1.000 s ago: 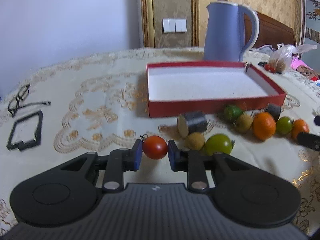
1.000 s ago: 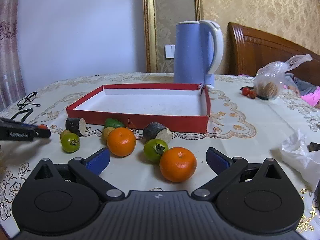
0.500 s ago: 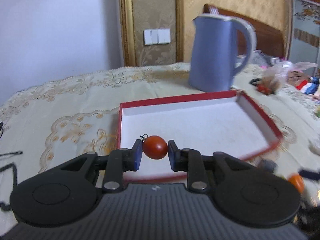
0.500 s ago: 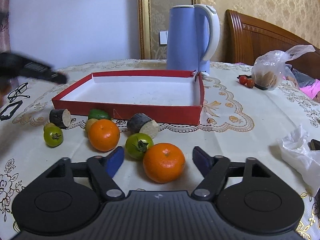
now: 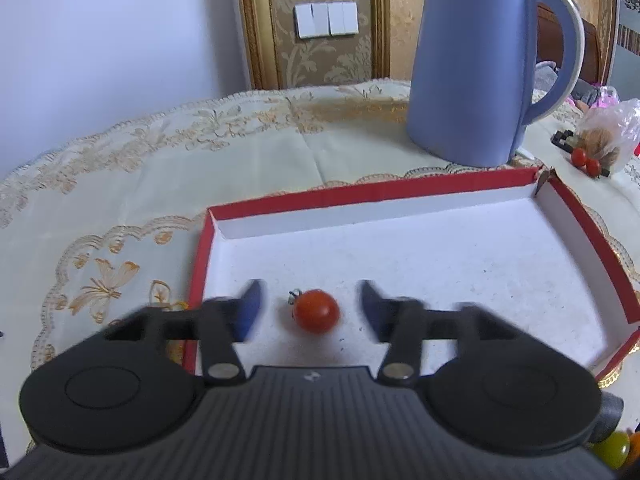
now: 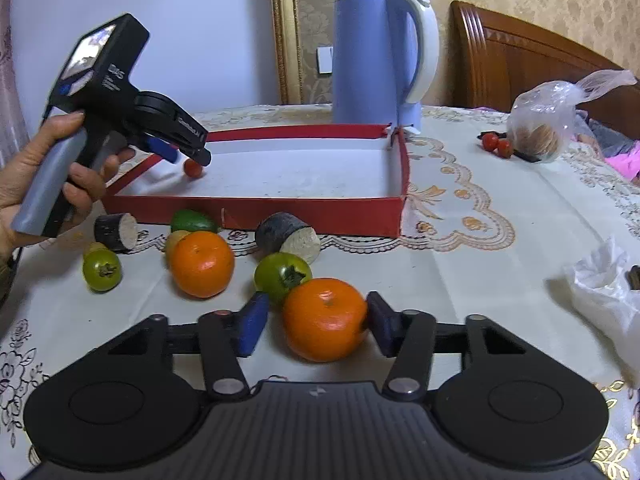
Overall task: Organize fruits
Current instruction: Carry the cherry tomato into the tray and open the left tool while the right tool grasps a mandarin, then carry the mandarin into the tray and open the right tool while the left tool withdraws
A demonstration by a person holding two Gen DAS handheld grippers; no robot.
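Observation:
My left gripper is open over the near left part of the red box. A small red tomato lies on the box's white floor between the fingers, free of both pads. The right wrist view shows the left gripper and this tomato in the box. My right gripper is open around an orange on the table. The right pad touches the orange and the left pad stands apart.
A second orange, green tomatoes, cut dark pieces and a green fruit lie before the box. A blue kettle stands behind it. A plastic bag and tissue lie right.
My left gripper carried the red tomato from the table over the box, opened and let it go onto the box floor. My right gripper moved forward around the near orange and narrowed.

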